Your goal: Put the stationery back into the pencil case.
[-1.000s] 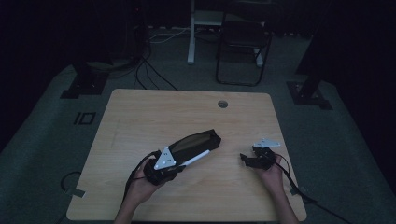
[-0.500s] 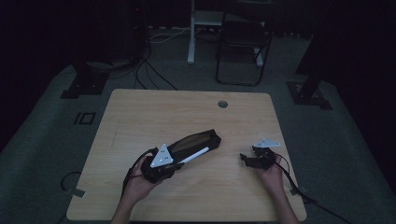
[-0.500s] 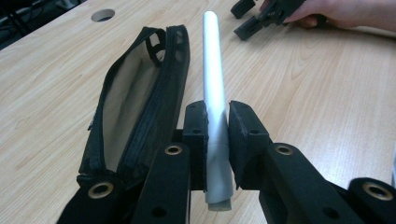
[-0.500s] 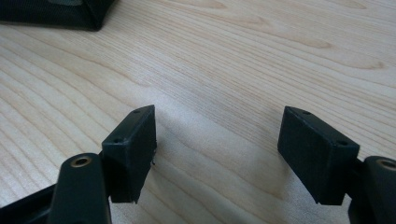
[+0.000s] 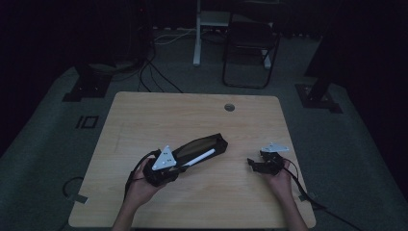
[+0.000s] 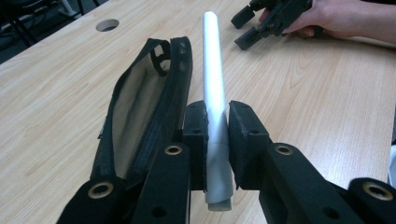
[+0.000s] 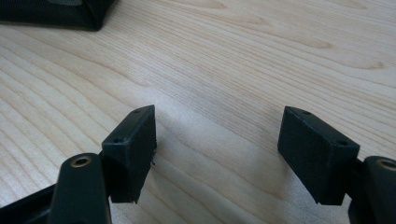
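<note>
From above, the wooden table (image 5: 144, 115) carries a black pencil case (image 5: 204, 144) lying at mid-table, beside the left gripper (image 5: 185, 164). The left gripper view reveals the case unzipped, its tan lining showing, and a white marker (image 6: 214, 79) clenched between the pads just right of the case, pointing away over the wood. The right gripper (image 7: 217, 154) hovers apart with jaws spread, bare wood grain between them up close.
</note>
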Tool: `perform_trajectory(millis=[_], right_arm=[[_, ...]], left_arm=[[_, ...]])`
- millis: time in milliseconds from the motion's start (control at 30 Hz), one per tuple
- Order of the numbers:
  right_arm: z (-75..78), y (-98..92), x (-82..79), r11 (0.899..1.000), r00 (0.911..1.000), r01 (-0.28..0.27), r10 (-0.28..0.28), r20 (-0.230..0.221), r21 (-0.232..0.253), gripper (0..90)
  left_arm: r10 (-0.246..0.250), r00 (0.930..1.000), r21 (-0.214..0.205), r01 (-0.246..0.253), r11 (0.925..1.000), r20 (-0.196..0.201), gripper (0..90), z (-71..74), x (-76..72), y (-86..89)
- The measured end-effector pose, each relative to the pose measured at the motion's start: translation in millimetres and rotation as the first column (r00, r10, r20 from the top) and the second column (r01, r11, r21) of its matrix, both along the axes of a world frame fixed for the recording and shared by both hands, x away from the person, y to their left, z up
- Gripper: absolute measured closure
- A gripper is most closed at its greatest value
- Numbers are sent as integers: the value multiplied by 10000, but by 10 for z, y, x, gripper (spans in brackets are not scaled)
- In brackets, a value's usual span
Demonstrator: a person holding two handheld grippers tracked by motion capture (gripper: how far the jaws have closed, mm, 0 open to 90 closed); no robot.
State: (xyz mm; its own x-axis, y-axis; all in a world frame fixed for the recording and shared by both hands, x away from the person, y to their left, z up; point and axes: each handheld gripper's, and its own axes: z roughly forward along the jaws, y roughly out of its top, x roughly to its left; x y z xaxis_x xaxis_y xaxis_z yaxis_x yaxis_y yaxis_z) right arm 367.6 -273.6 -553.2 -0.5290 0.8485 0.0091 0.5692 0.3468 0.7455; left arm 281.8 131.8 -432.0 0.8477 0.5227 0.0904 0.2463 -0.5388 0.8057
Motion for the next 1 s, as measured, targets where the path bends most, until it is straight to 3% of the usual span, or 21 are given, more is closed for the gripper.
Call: perform_trajectory(millis=[1000], right_arm=[[0, 2, 3, 10000, 10000, -11, 11, -7, -5, 277]], left_arm=[[494, 9987, -108, -493, 9987, 88, 784, 89, 136, -12]])
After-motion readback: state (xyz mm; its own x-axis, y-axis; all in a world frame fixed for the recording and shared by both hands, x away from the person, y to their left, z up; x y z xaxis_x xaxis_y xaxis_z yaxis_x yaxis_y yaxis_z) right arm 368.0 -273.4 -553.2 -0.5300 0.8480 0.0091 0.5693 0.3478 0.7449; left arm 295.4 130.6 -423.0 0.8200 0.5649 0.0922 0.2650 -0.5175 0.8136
